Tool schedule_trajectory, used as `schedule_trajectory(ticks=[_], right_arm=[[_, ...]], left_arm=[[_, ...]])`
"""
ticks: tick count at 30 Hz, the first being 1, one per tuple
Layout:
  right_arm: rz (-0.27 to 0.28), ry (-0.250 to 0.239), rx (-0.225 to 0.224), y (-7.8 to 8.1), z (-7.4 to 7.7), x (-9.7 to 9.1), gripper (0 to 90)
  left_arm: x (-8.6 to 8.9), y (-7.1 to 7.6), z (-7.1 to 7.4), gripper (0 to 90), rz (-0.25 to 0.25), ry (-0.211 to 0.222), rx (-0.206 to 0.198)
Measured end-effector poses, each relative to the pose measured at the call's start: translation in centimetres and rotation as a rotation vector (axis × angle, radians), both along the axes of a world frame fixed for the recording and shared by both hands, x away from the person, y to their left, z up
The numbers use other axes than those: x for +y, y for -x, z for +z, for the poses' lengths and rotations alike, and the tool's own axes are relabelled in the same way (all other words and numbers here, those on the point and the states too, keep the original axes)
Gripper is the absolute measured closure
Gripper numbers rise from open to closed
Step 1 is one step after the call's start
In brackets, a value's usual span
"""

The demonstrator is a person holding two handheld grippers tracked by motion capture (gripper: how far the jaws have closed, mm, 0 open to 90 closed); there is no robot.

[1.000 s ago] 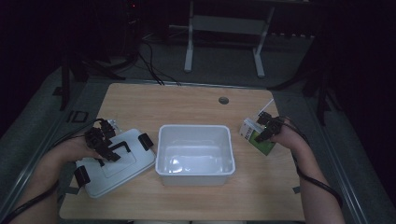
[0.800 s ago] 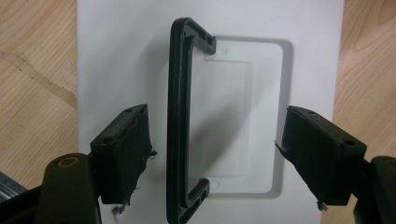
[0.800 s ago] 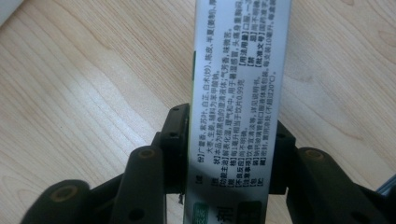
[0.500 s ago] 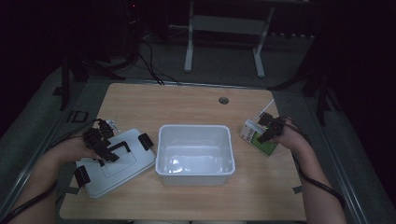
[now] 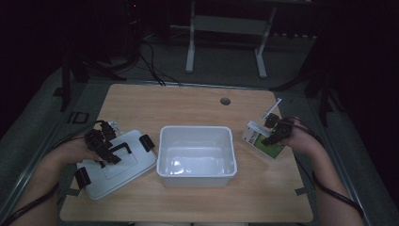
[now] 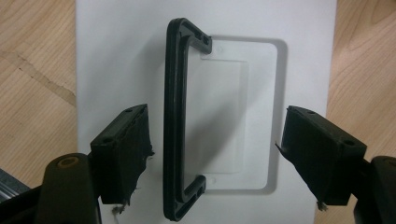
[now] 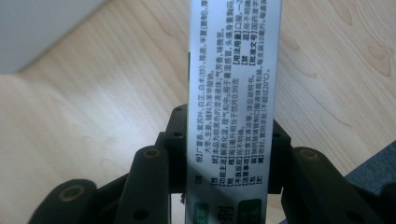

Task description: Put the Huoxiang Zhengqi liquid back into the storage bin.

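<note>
Far left of the pale wooden table (image 5: 197,101): flat white plastic lid with black side clips (image 5: 123,165), lying just beside the tub and apart from it. Black U-shaped carrying handle (image 6: 175,116) stood up from the lid's shallow recessed panel.

Left gripper (image 5: 104,147) hovered over that lid, jaws spread wide. In the left gripper view the handle sat between the two pads, nearer the left-hand pad; neither pad touched it. Nothing held.

Centre: open rectangular white plastic tub (image 5: 196,170), nothing seen inside, resting on the tabletop.

Right of the tub, near the table's right edge: small white and green cardboard carton printed with black text (image 5: 261,141). Right gripper (image 5: 274,134) had it clamped; its jaws had just been closing, with the carton between them. In the right gripper view the carton's narrow printed face (image 7: 233,93) rose between the pads (image 7: 176,140), both pressed against its sides, wood grain beneath. Whether the carton was clear of the table could not be told.
</note>
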State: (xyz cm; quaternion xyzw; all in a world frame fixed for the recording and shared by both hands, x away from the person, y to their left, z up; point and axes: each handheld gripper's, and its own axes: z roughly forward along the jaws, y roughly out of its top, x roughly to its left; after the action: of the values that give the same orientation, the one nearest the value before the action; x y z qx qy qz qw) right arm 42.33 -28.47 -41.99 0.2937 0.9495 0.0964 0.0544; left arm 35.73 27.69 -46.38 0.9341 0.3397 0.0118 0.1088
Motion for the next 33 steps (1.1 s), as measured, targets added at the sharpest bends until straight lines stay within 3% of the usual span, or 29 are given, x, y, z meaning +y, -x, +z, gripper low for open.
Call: schedule_trajectory(ticks=[5,10,17,18,23,31,33], right_arm=[[-0.007,-0.058,0.015,0.9,1.5,0.3,64.2],[0.014,-0.019,-0.010,1.8,3.3,1.3,64.1],[0.031,-0.026,-0.046,2.8,5.7,2.2,64.1],[0.051,-0.039,-0.066,3.3,6.7,2.5,64.1],[0.105,-0.057,-0.089,4.5,8.6,3.5,64.1],[0.200,-0.071,-0.130,6.5,10.9,6.0,64.2],[0.248,-0.082,-0.140,7.2,11.5,7.0,64.1]], left_arm=[[0.2,0.1,0.2,24.0,0.001,-0.004,0.000],[0.1,0.1,0.4,24.0,-0.001,-0.015,0.001],[0.0,0.1,0.7,24.0,-0.006,-0.015,-0.004],[0.1,0.1,0.6,24.0,-0.004,-0.013,-0.004],[0.0,0.1,0.7,24.0,-0.002,-0.013,0.001],[-0.1,0.2,0.6,24.0,-0.007,-0.025,0.002],[-0.1,0.2,0.6,24.0,0.000,-0.023,-0.001]])
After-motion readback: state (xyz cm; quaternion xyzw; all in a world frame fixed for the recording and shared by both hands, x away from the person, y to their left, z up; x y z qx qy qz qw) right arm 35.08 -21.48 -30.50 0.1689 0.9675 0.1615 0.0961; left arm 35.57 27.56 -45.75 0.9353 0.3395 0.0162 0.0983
